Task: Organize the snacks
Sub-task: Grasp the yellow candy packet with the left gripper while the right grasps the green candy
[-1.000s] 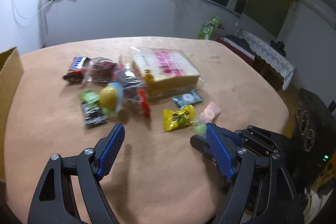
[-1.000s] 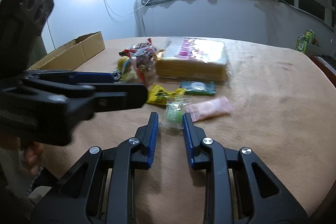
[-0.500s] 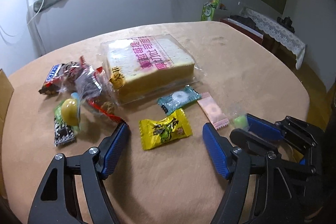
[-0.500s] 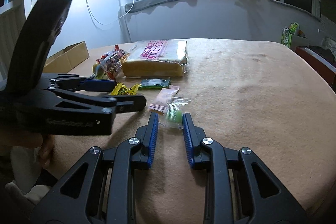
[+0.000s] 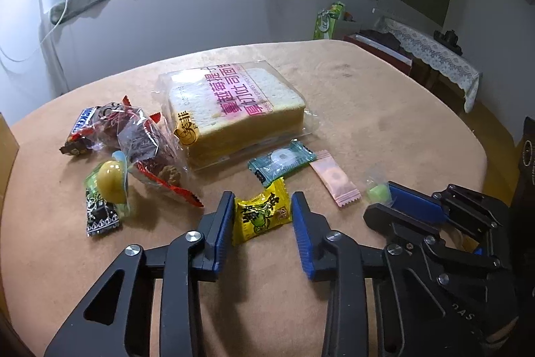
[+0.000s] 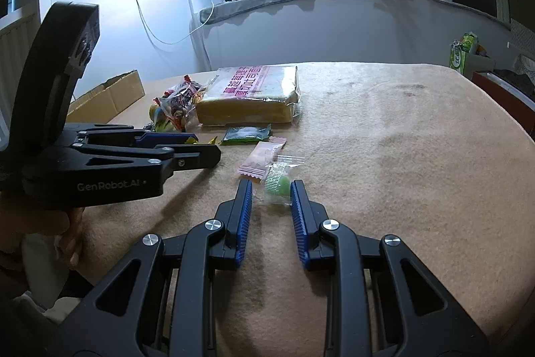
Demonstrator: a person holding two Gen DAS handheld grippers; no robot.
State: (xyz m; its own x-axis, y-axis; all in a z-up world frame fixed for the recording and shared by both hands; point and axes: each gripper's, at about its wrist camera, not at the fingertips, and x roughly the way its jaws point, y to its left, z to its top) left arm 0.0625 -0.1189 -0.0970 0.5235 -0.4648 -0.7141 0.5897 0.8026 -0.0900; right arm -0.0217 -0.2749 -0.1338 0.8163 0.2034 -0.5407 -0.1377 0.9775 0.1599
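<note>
Snacks lie on the tan table [image 5: 384,109]. My left gripper [image 5: 262,206] is open, its fingers on either side of a yellow candy packet [image 5: 260,213] that lies on the table. My right gripper [image 6: 271,189] is open around a clear-wrapped green candy [image 6: 279,181], also seen in the left wrist view [image 5: 378,191]. A pink candy [image 5: 334,178] and a teal candy [image 5: 282,159] lie between them. A wrapped cake slab [image 5: 234,109] sits behind.
To the left lie a Snickers bar [image 5: 82,122], clear bags of dark snacks [image 5: 140,139], a yellow egg-shaped sweet [image 5: 110,181] and a black-and-green packet [image 5: 100,213]. A cardboard box [image 6: 107,96] stands at the table's left edge.
My left gripper has moved forward to the yellow packet and narrowed its fingers around it. My right gripper has stayed around the green candy.
</note>
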